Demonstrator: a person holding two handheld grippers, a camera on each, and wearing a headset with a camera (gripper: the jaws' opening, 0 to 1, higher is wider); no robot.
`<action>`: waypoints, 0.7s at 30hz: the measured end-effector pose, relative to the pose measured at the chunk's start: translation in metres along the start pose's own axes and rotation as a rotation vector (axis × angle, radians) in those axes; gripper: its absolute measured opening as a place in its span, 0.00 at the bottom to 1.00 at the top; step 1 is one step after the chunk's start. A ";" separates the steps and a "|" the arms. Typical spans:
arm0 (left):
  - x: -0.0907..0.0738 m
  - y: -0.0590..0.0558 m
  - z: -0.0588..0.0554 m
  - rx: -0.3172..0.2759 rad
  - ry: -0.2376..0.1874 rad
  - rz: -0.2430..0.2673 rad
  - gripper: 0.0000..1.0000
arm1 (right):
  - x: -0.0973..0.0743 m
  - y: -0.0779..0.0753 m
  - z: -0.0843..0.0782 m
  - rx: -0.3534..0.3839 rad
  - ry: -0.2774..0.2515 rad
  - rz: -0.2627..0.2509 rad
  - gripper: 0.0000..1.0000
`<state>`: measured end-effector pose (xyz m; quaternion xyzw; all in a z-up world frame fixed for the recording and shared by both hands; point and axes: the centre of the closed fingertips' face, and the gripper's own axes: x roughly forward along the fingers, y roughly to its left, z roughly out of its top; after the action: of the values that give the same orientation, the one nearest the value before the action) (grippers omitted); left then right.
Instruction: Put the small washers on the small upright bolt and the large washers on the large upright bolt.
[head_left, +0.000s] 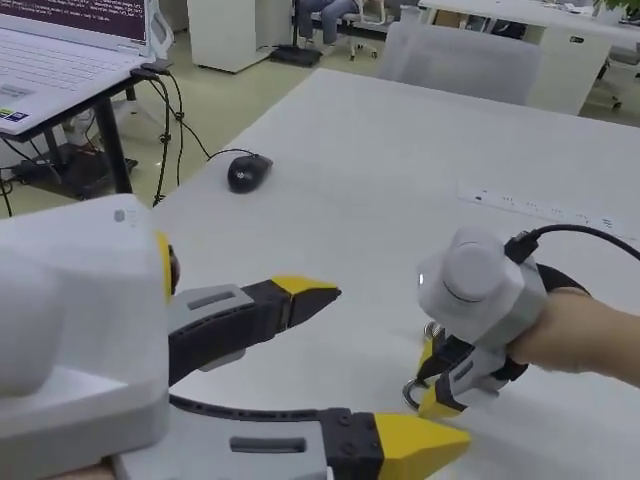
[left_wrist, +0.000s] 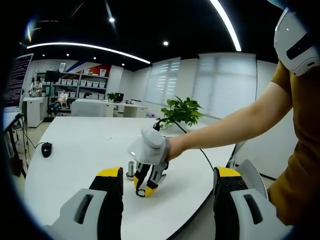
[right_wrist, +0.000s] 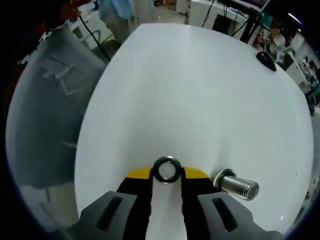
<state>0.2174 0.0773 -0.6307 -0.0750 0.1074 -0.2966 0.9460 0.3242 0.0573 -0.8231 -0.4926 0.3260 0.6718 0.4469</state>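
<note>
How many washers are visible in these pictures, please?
1. The washer is held between the yellow tips of the right gripper, beside a bolt. More washers may be hidden behind the gripper.

Left gripper (head_left: 385, 366) jaws wide apart; right gripper (right_wrist: 166, 173) jaws pinching washer (right_wrist: 167, 159).

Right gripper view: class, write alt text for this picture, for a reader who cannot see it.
The right gripper holds a metal washer between its yellow-tipped jaws, over a white table. A threaded bolt stands on the table beside the jaws, on the view's right; a grey chair sits at the view's left.
</note>
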 end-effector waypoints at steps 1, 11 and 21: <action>0.000 0.000 0.000 0.002 0.001 -0.001 0.73 | 0.000 0.000 0.000 0.003 0.000 0.001 0.21; 0.001 0.002 -0.003 0.005 0.011 0.002 0.73 | -0.013 -0.004 -0.006 0.014 -0.013 -0.017 0.21; 0.006 0.004 -0.012 0.004 0.042 0.001 0.73 | -0.046 -0.017 -0.017 0.029 -0.034 -0.066 0.21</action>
<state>0.2212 0.0761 -0.6442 -0.0668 0.1264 -0.2981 0.9438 0.3511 0.0360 -0.7846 -0.4852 0.3118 0.6602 0.4812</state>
